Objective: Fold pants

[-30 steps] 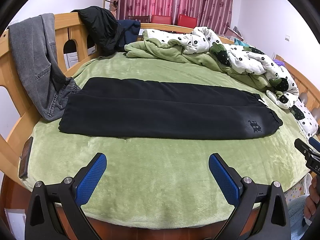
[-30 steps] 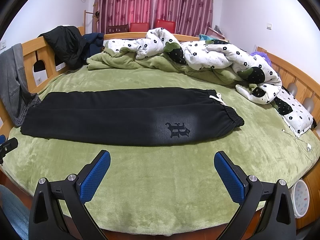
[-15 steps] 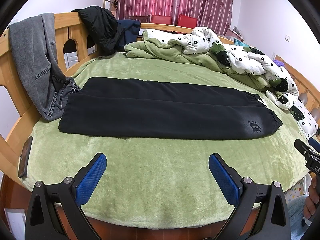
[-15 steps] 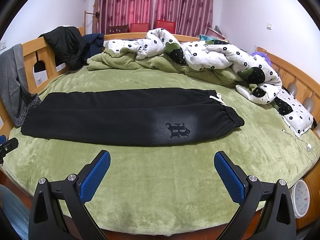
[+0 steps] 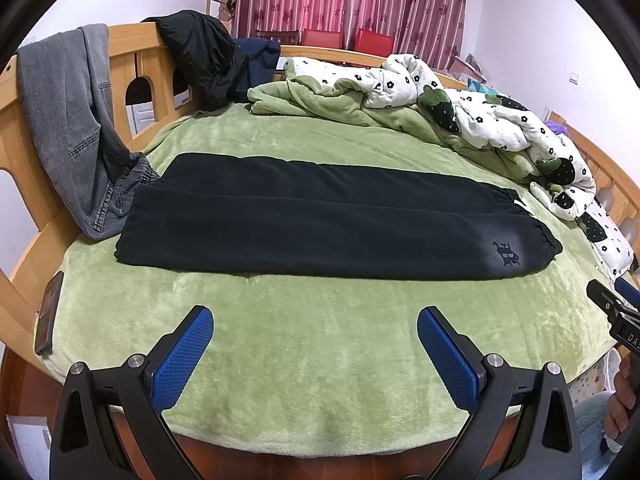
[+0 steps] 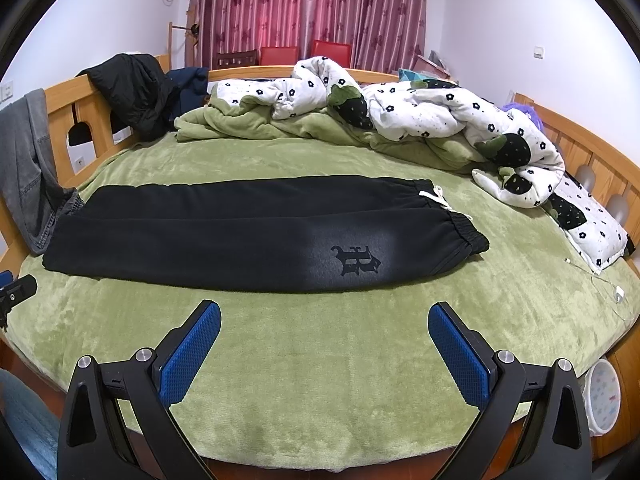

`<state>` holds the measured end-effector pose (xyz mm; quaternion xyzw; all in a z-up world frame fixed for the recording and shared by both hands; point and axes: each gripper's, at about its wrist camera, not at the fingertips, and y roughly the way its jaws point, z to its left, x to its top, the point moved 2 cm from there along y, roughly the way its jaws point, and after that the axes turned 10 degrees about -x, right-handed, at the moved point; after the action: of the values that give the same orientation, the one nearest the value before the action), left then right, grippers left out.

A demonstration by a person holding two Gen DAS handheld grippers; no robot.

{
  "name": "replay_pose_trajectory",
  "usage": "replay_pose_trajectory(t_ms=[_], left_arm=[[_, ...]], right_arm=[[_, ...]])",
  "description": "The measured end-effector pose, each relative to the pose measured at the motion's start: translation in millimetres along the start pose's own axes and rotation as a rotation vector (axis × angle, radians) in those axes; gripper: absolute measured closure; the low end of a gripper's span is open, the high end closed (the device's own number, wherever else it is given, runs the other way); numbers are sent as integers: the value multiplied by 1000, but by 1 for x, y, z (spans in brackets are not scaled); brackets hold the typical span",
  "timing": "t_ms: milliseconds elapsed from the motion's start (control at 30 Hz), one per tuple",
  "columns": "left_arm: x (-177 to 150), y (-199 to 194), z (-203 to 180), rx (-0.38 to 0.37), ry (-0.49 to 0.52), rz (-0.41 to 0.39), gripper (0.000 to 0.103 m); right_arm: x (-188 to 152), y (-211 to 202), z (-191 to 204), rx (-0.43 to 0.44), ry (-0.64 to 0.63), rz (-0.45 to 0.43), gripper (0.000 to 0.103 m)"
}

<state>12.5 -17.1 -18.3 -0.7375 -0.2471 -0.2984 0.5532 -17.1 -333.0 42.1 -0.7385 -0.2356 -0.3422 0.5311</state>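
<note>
A round wooden-framed bed covered by a plush green fleece blanket carries everything. Black fleece sweatpants lie flat across its middle, legs side by side, waistband toward the right edge. A rumpled white quilt with black flowers and a green lining is heaped along the far edge and right side. Grey denim jeans hang over the left rail, their end touching the pants' cuffs. A dark phone rests at the near left edge, and a white charging cable near the right edge.
</note>
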Motion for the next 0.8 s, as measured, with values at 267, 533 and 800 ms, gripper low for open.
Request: replay_pose_trajectory(t_ms=[267,533,800], left_arm=[[-4,1,-8,-9,-13,-5,1],[14,10,4,-56,-83,-71,1],[59,49,44,-4,-20,-72,1]], right_arm=[[3,1,1,6,-11,-1,1],[7,15,-1,20,11,-11,1],[51,61,-28,33,5,-50,2]])
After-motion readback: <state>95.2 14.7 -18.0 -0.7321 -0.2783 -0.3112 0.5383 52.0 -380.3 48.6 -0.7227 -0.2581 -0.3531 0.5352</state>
